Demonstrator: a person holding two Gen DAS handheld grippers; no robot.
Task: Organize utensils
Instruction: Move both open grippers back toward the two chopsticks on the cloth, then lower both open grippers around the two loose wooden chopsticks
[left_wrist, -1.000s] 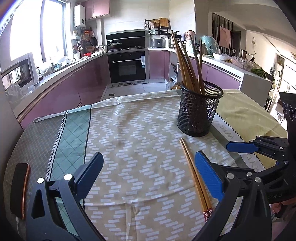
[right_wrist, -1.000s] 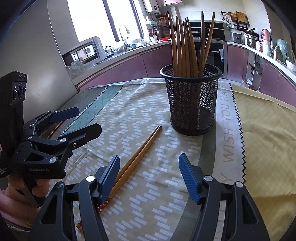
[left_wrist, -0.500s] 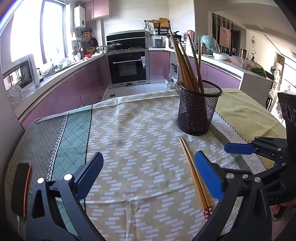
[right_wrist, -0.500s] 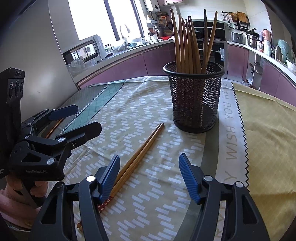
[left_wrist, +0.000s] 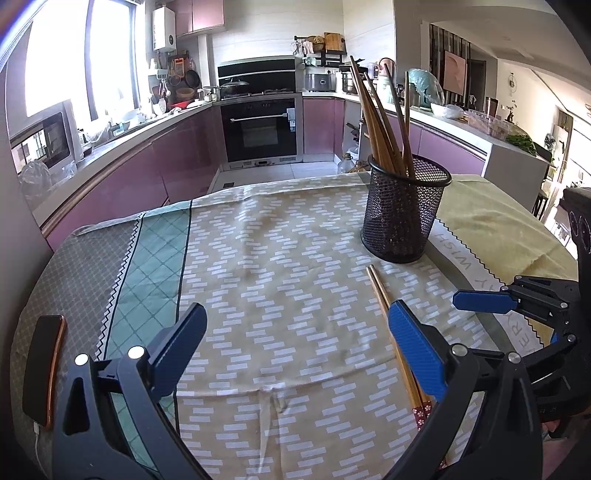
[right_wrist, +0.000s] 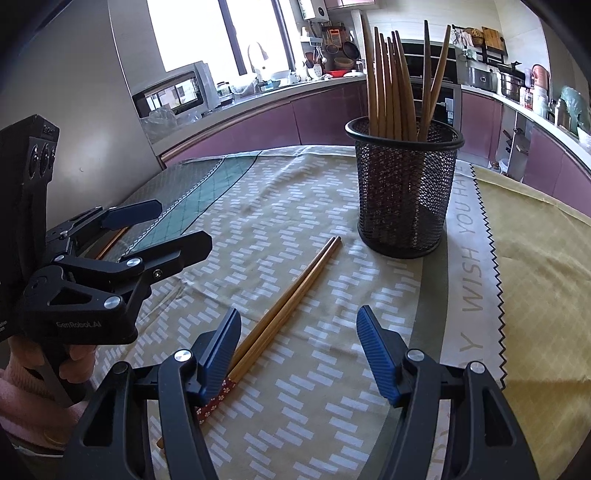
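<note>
A pair of wooden chopsticks (right_wrist: 291, 295) with red patterned ends lies on the tablecloth, pointing toward a black mesh holder (right_wrist: 402, 206) that has several chopsticks standing in it. My right gripper (right_wrist: 298, 315) hovers open just above the pair; its left finger (right_wrist: 218, 350) covers their near part. In the left wrist view the same chopsticks (left_wrist: 384, 299) run under the right finger (left_wrist: 417, 350) of my open left gripper (left_wrist: 297, 308), with the holder (left_wrist: 402, 221) beyond. Nothing is held by either gripper. The left gripper (right_wrist: 184, 223) also shows at the left of the right wrist view.
A dark phone (left_wrist: 44, 369) with an orange edge lies at the table's left edge. The patterned tablecloth (left_wrist: 277, 258) covers the round table, with a yellow cloth (right_wrist: 535, 240) on the right. Purple kitchen cabinets (left_wrist: 147, 166) and an oven (left_wrist: 262, 129) stand beyond.
The right wrist view has shifted a little, so the holder sits slightly further right in it. Both grippers stay open and the chopsticks have not moved.
</note>
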